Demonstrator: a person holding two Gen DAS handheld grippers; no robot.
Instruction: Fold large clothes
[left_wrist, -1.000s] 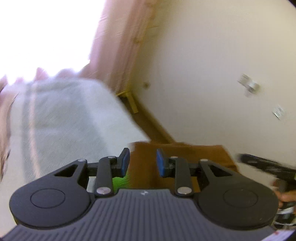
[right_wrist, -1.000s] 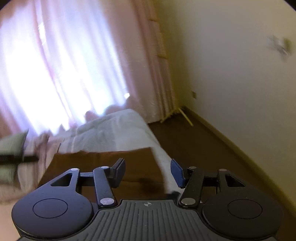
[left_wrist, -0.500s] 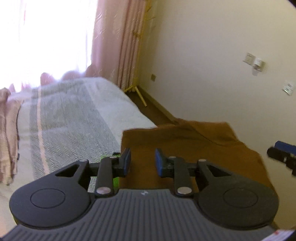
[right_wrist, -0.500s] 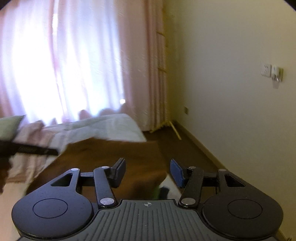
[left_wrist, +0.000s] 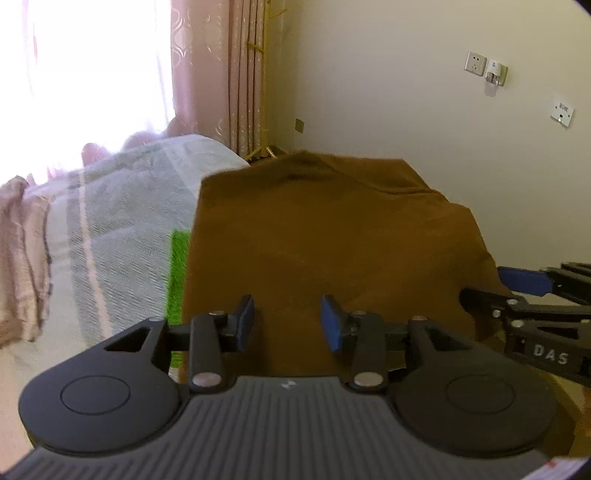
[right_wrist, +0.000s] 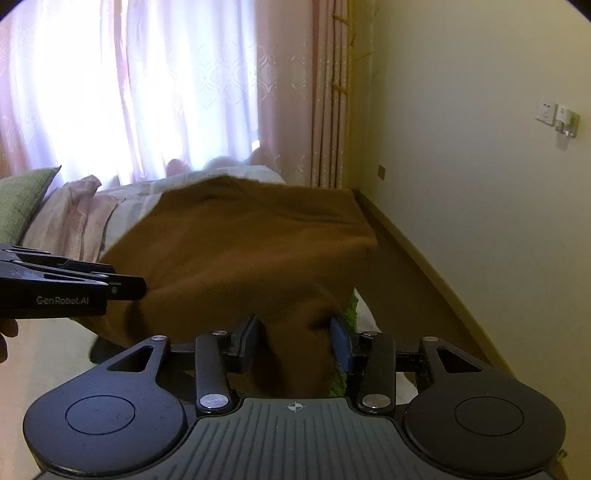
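Two grippers: both hover low over one brown garment (left_wrist: 332, 236) spread on a bed (left_wrist: 110, 221), near a curtained window (right_wrist: 147, 81).
Garment: a large brown piece, lying fairly flat on the striped grey bedcover, its right side draping toward the bed edge and the dark floor (right_wrist: 413, 266); a strip of bright green cloth (left_wrist: 179, 269) peeks out beneath its left edge.
Step in hand: judged a release after carrying a fold across, with the cloth being settled flat.
Left gripper (left_wrist: 287, 320): jaws have just been opening, now partly apart; the brown cloth lies under and beyond the blue pads (left_wrist: 332, 325), and no fabric is seen pinched between them.
Right gripper (right_wrist: 293, 341): jaws have just been closing and stand moderately apart; a ridge of brown cloth rises in the gap between them, but the pads do not visibly press on it.
Doing it well: let go only once the edge rests flat, lift both grippers straight off so the layer does not drag, and line up the edges before the next fold.
Watch for: the draped right side sliding off the bed, and the green cloth underneath being caught up by mistake.
Backdrop: pink curtains (left_wrist: 221, 74), a cream wall (left_wrist: 388, 92) with sockets.
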